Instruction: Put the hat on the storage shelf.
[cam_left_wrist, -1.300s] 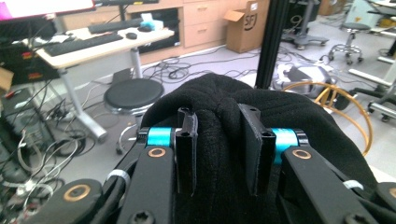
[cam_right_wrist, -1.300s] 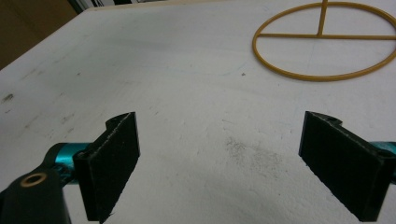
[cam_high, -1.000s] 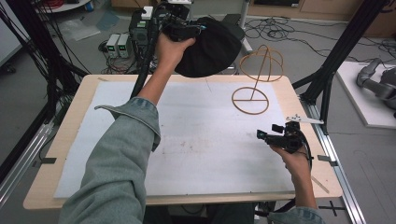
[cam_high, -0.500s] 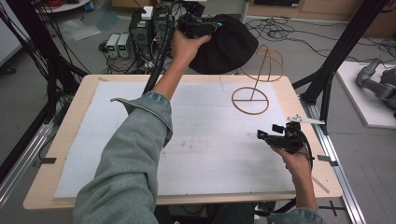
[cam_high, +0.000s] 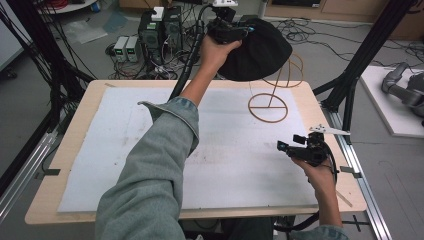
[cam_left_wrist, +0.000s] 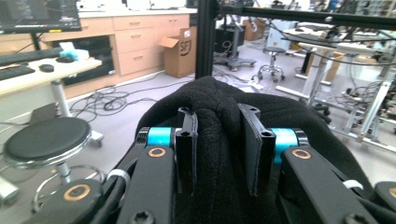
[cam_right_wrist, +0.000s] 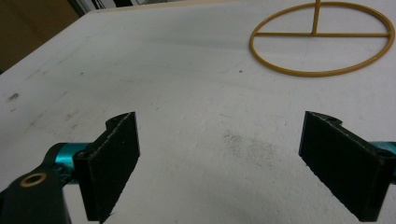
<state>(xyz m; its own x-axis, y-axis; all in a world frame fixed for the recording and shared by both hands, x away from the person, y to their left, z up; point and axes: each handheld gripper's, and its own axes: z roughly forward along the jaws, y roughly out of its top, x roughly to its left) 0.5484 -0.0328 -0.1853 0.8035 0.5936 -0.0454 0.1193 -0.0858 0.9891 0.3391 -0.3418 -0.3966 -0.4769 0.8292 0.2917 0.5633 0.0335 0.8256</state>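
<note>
A person stood at a table (cam_high: 75, 165) covered by a white mat, a gripper in each hand. The left gripper (cam_high: 235, 31), raised beyond the table's far edge at about twelve o'clock, was clenched on a bunched fold of a black knit hat (cam_high: 257, 50); the left gripper view showed the dark fabric pinched between both jaws. Over the past second the hat had travelled up and toward one o'clock, and it now hung against the top loop of a tan wire stand (cam_high: 268, 106), hiding most of that loop (whether it actually rested on the wire could not be told). That shift suggested the hat was about to be draped over the stand, with lowering and letting go left to do. The right gripper (cam_high: 295, 146) had stayed near the table's four o'clock edge, its jaws spread wide over bare mat, holding nothing.
</note>
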